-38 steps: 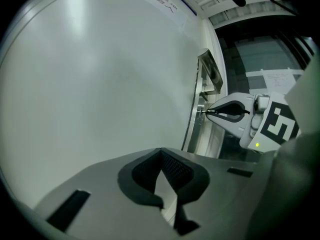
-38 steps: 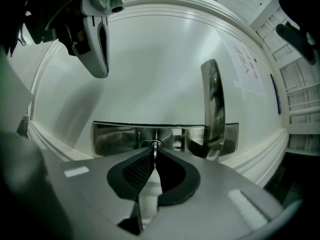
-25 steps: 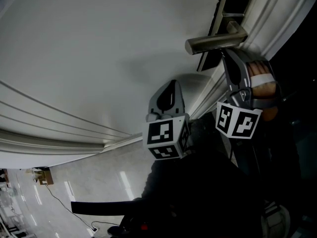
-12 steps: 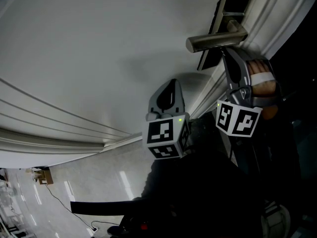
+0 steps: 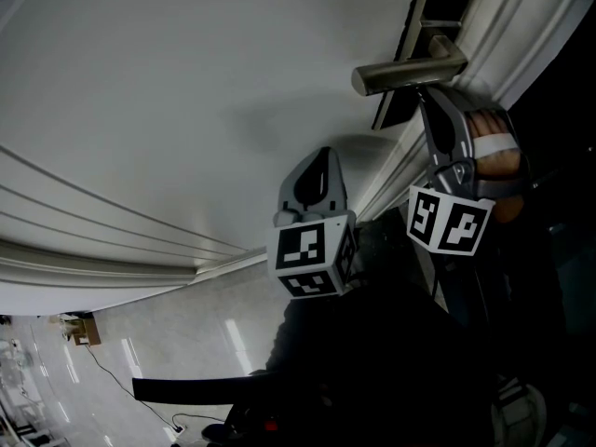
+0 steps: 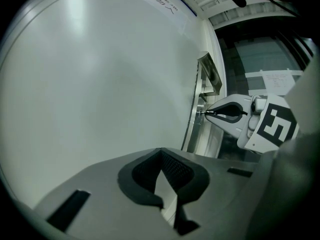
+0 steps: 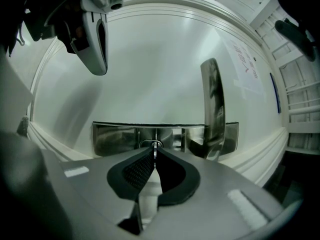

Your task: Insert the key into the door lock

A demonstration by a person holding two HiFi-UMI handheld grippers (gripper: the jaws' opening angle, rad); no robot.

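My right gripper (image 7: pixel 154 156) is shut on a thin metal key (image 7: pixel 154 151). The key's tip sits at the round lock cylinder (image 7: pixel 154 144) in the steel lock plate (image 7: pixel 117 136) of the white door (image 5: pixel 186 91). How deep it sits is hidden. In the left gripper view the right gripper (image 6: pixel 210 113) holds the key (image 6: pixel 202 112) against the plate's edge (image 6: pixel 196 115). The lever handle (image 5: pixel 407 74) juts out just above it. My left gripper (image 5: pixel 323 159) is shut and holds nothing. It hangs close to the door face, left of the right gripper (image 5: pixel 436 110).
The door's raised moulding (image 5: pixel 112 240) runs along the left. A glossy tiled floor (image 5: pixel 140 352) with a cable lies below. A hand (image 5: pixel 494 152) grips the right gripper. A dark opening lies right of the door frame (image 5: pixel 521 26).
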